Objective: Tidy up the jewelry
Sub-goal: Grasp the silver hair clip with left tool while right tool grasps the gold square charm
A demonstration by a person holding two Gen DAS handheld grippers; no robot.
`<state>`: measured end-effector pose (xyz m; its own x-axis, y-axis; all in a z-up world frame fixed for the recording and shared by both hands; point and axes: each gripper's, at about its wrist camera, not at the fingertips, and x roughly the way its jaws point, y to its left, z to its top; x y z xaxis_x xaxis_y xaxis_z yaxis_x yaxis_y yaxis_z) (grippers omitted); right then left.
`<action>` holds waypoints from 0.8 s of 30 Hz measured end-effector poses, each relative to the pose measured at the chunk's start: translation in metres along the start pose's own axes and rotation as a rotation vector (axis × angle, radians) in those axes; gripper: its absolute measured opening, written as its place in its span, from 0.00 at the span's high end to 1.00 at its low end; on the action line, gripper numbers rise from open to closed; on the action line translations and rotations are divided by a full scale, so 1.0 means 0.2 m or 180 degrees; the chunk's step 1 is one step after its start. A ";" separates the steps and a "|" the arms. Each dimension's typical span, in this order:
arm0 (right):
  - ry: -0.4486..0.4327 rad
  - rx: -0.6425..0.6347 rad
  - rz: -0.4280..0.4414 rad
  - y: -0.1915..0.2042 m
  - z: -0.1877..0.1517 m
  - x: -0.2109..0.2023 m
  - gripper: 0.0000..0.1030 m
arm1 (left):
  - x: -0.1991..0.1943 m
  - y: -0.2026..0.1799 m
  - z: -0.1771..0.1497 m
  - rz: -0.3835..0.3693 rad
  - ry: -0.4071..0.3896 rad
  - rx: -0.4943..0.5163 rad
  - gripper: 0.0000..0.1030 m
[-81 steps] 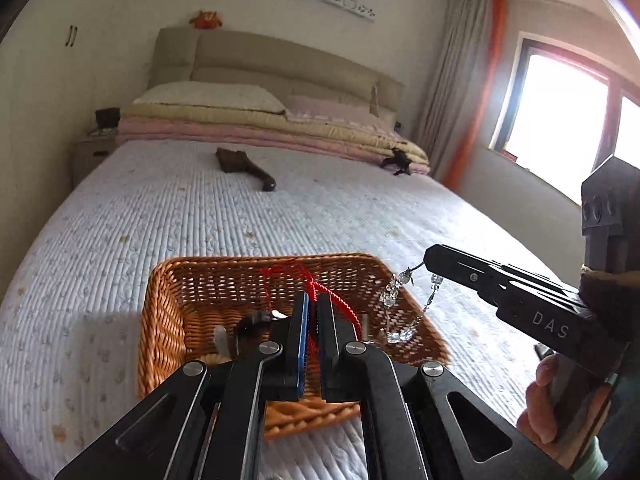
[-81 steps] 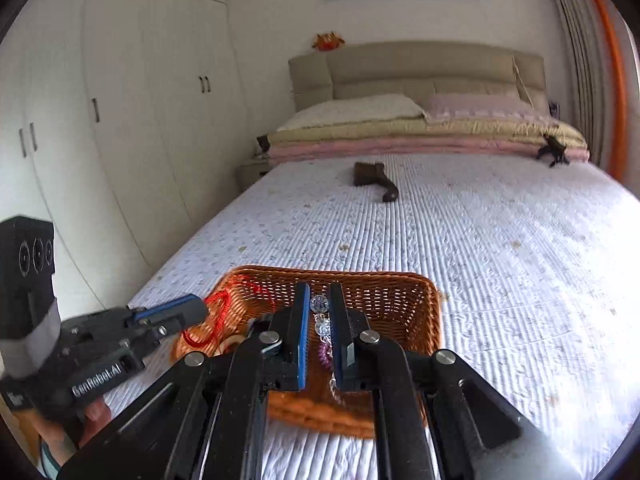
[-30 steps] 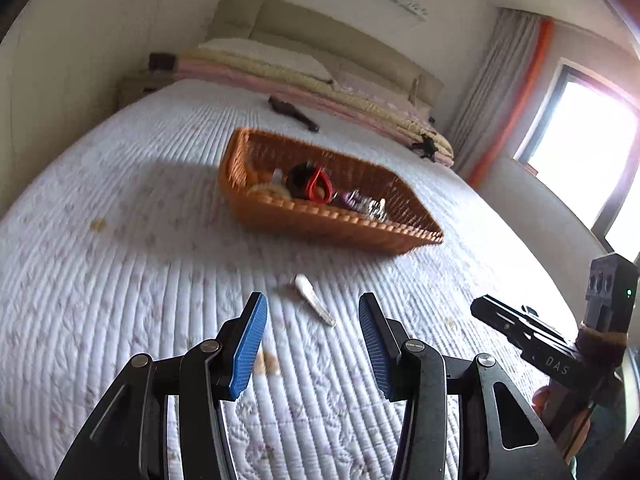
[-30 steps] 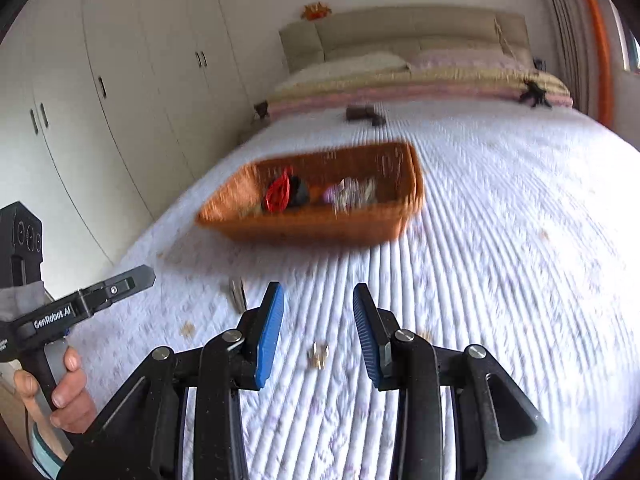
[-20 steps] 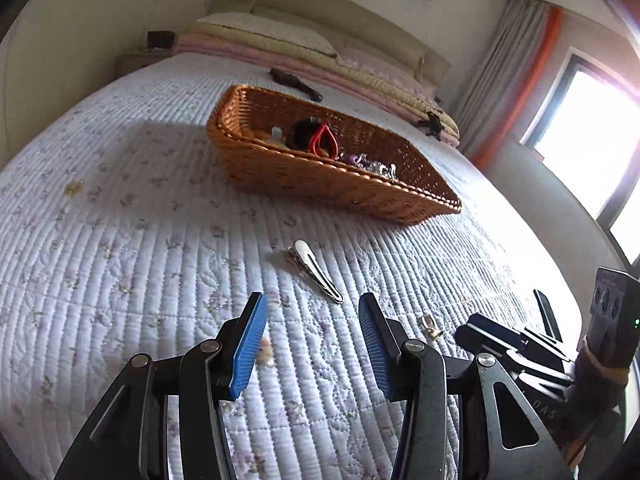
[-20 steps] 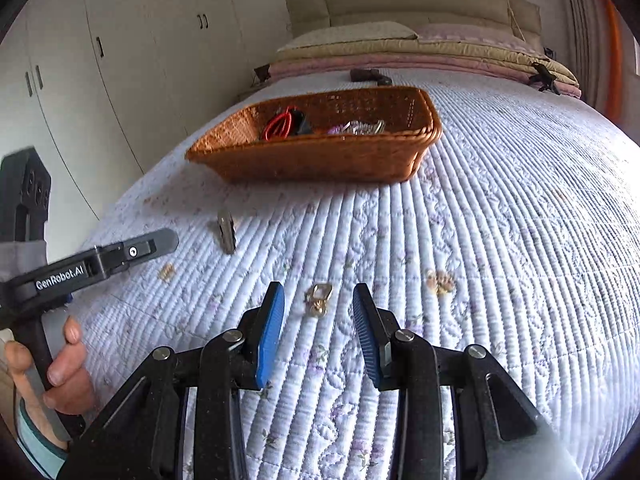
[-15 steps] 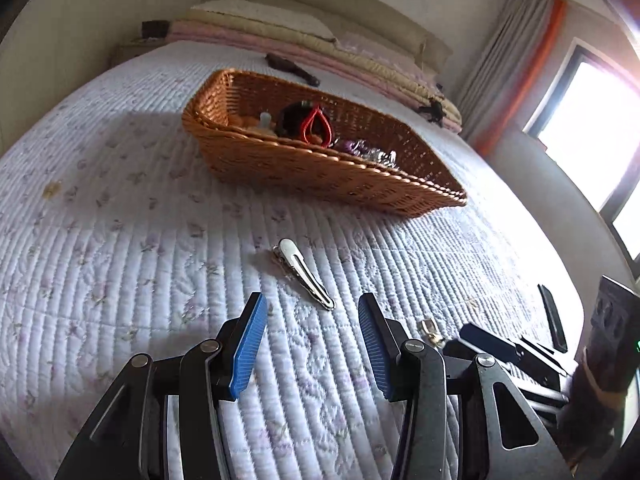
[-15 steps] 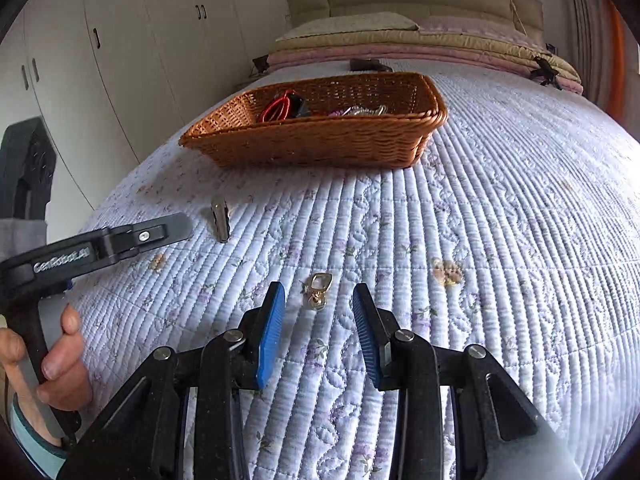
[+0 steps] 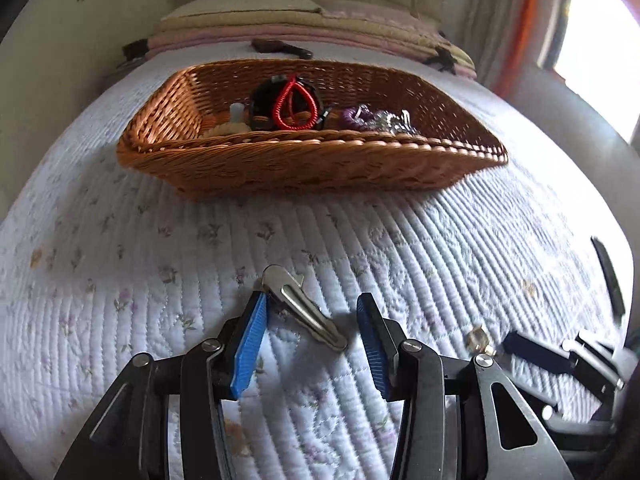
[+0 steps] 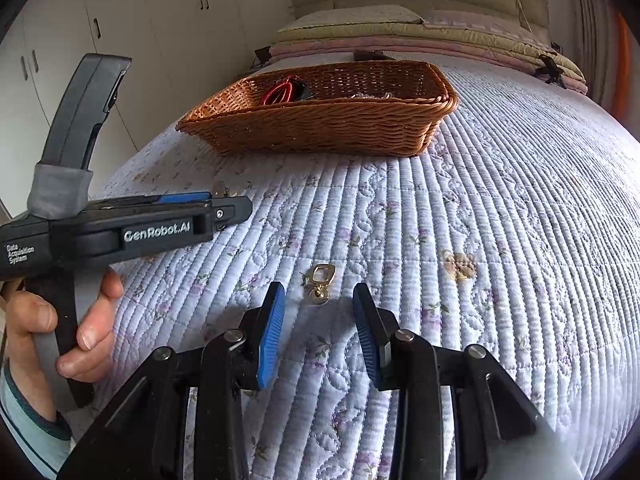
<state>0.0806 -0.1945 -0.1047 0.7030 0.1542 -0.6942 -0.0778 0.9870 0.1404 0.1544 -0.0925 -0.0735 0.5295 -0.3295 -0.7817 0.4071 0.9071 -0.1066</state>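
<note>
Silver hair clip (image 9: 302, 307) and gold clasp (image 10: 318, 282) lie on quilt (image 10: 500, 240).

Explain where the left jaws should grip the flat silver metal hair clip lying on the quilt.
Grip the flat silver metal hair clip across its narrow mid-length, coming straight down from above. It lies flat and diagonal on the quilt, so the open left gripper probably needs a slight twist to close across its width.

One basket (image 9: 304, 164), one hair clip (image 9: 304, 308), one gold earring (image 10: 318, 282), two grippers (image 9: 310, 320) (image 10: 318, 308).
</note>
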 end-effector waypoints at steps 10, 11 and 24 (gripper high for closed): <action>0.0064 -0.0223 -0.0292 0.07 0.01 0.04 0.63 | -0.10 0.11 -0.04 -0.0265 0.0006 0.0140 0.60; 0.0065 -0.0240 -0.0316 0.08 0.01 0.04 0.63 | -0.08 0.10 -0.03 -0.0285 0.0001 0.0105 0.60; 0.0080 -0.0238 -0.0286 0.07 0.01 0.06 0.63 | -0.01 0.01 0.00 0.0042 -0.0056 0.0098 0.63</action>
<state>0.0893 -0.1799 -0.1089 0.6917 0.0650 -0.7192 -0.0684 0.9974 0.0243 0.1540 -0.0906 -0.0732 0.5478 -0.3222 -0.7720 0.4225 0.9031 -0.0771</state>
